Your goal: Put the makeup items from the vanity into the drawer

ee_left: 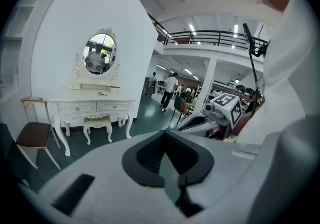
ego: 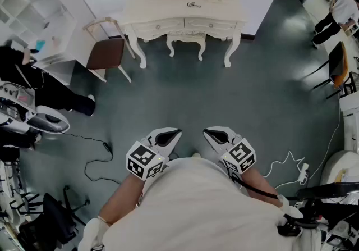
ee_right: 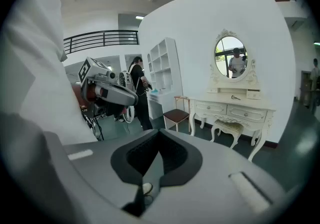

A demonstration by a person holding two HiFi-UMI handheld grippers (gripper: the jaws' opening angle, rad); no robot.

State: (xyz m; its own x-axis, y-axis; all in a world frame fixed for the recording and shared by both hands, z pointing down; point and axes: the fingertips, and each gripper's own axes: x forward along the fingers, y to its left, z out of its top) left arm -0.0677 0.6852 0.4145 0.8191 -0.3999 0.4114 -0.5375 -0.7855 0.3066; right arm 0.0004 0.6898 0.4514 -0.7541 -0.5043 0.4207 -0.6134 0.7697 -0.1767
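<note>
A white vanity (ego: 185, 5) stands against the far wall, with closed drawers (ego: 185, 24) along its front. A small dark makeup item (ego: 193, 4) lies on its top. The vanity (ee_left: 95, 105) and its oval mirror (ee_left: 100, 53) also show in the left gripper view, and the vanity (ee_right: 232, 107) shows in the right gripper view. Both grippers are held close to the person's body, several steps back from it. My left gripper (ego: 175, 132) and right gripper (ego: 208, 132) point toward the vanity. Each has its jaws together and holds nothing.
A padded stool (ego: 186, 39) sits under the vanity and a brown chair (ego: 106, 52) stands to its left. A white shelf unit (ego: 33, 3) and a person in black (ego: 33, 84) are at the left. A black cable (ego: 92, 154) lies on the floor. Other people (ego: 336, 17) stand at the far right.
</note>
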